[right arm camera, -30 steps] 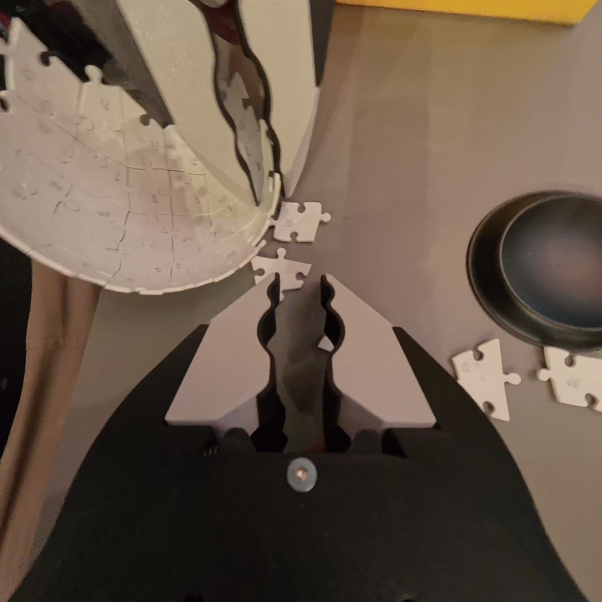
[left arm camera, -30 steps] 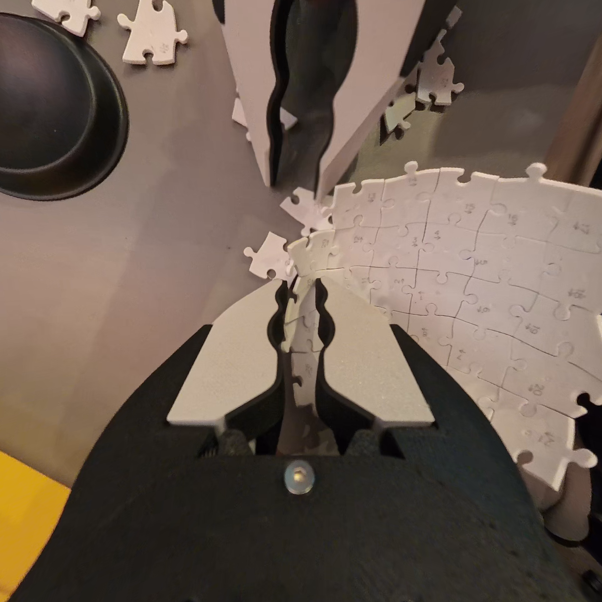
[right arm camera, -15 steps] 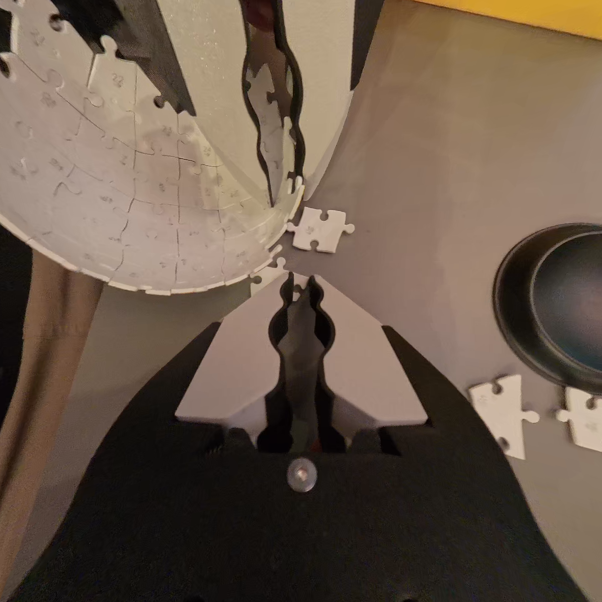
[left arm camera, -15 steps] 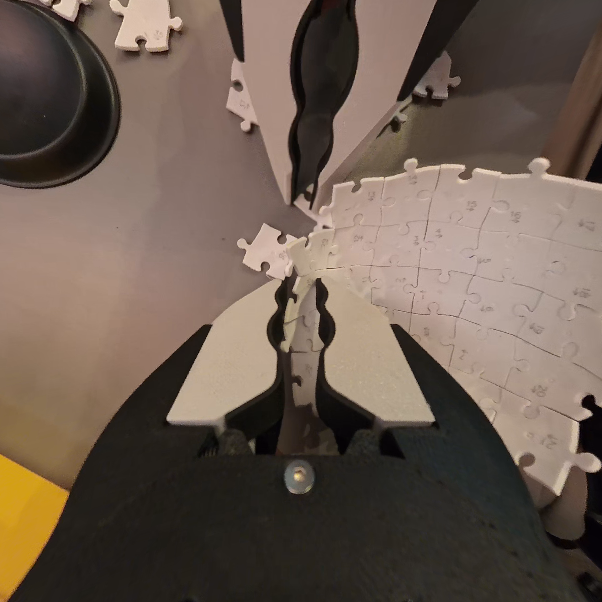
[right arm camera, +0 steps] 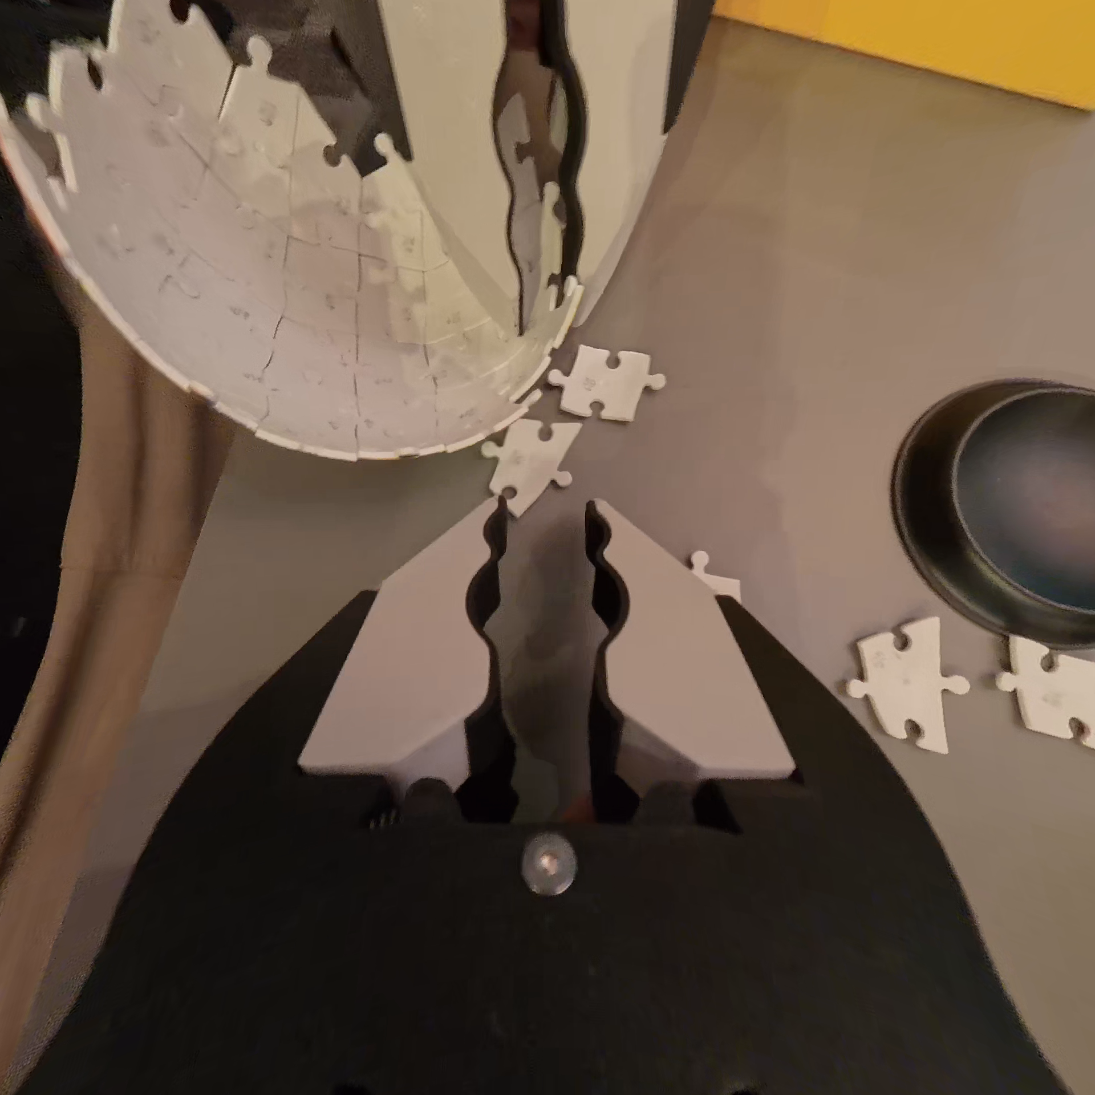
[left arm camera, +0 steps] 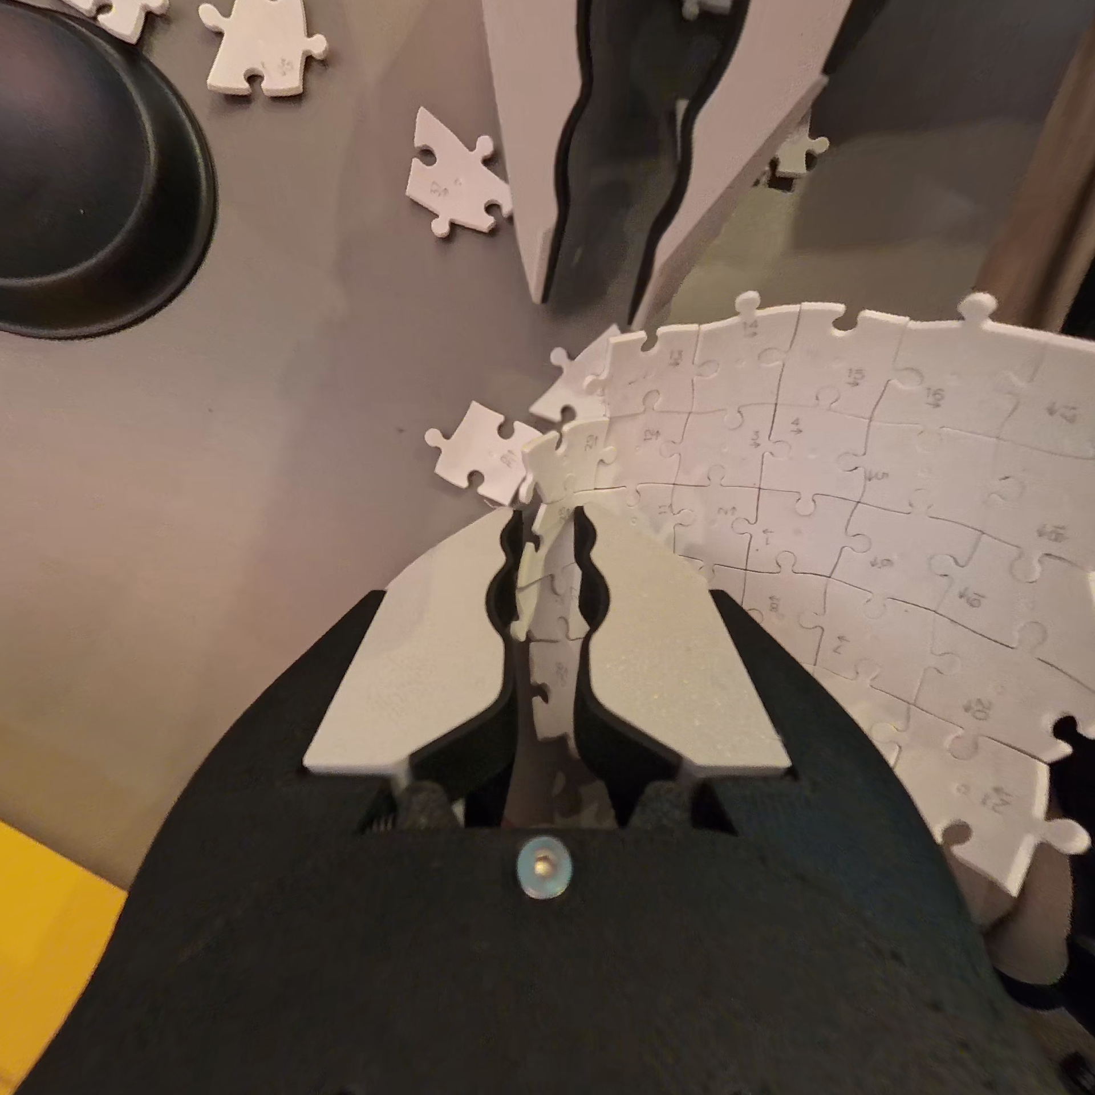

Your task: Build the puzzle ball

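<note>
Left gripper (left arm camera: pixel 548 521) clamped on the rim of the half-built puzzle ball (left arm camera: pixel 829 533), held over the grey table (left arm camera: pixel 237 474). Right gripper (right arm camera: pixel 545 509) open, empty, right by a loose piece (right arm camera: pixel 530 465). Could easily pop shell seams by squeezing or twisting too hard.

Two loose puzzle pieces (right arm camera: pixel 604 382) (right arm camera: pixel 529 463) lie on the table (right arm camera: pixel 800 296) just beside the half-built puzzle ball's (right arm camera: pixel 284 308) rim; the bowl (right arm camera: pixel 1001 503) sits near the table's right edge, two more pieces (right arm camera: pixel 903 681) (right arm camera: pixel 1052 693) before it.
</note>
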Demonstrator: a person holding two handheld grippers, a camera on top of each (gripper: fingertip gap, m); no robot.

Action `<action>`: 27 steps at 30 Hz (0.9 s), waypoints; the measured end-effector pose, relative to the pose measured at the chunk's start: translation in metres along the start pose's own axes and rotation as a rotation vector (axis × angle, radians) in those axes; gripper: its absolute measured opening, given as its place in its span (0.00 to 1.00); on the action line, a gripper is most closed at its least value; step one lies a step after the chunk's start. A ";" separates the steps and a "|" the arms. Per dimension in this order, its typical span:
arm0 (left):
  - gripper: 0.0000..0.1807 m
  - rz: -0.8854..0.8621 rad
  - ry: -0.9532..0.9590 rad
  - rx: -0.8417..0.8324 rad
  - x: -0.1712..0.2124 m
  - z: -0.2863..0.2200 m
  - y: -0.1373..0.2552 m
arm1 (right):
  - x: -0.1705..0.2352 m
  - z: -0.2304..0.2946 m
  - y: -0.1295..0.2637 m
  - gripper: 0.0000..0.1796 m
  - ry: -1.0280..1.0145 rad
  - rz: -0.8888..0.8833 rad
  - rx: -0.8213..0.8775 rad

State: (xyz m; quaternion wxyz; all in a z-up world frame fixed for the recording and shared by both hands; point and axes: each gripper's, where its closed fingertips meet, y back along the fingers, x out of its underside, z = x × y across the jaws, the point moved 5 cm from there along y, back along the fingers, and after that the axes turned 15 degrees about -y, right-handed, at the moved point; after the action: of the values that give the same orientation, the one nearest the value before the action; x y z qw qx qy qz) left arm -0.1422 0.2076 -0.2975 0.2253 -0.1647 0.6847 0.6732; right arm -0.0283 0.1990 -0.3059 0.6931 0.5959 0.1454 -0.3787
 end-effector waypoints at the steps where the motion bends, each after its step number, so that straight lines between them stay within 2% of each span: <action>1: 0.09 -0.001 -0.001 0.001 -0.001 0.000 -0.001 | 0.000 0.003 -0.002 0.14 0.009 0.009 -0.002; 5: 0.09 0.003 0.005 0.000 0.001 -0.001 0.000 | 0.002 0.012 -0.012 0.15 -0.004 0.025 0.037; 7: 0.09 0.001 0.005 -0.002 0.002 -0.002 0.000 | 0.001 0.011 -0.014 0.08 -0.011 0.013 0.068; 15: 0.09 -0.008 0.008 -0.001 0.005 -0.004 0.003 | 0.000 0.005 -0.013 0.15 0.026 0.015 0.036; 19: 0.09 -0.011 0.017 0.000 0.007 -0.003 0.003 | -0.004 0.004 -0.018 0.09 0.043 0.007 0.037; 27: 0.11 -0.005 0.022 -0.012 0.009 -0.004 0.005 | -0.001 0.004 -0.015 0.08 0.038 0.009 0.007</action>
State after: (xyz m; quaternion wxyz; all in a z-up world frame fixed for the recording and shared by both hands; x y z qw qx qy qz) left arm -0.1532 0.2047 -0.2980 0.2185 -0.1749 0.6828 0.6748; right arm -0.0403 0.1958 -0.3147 0.6896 0.6062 0.1544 -0.3649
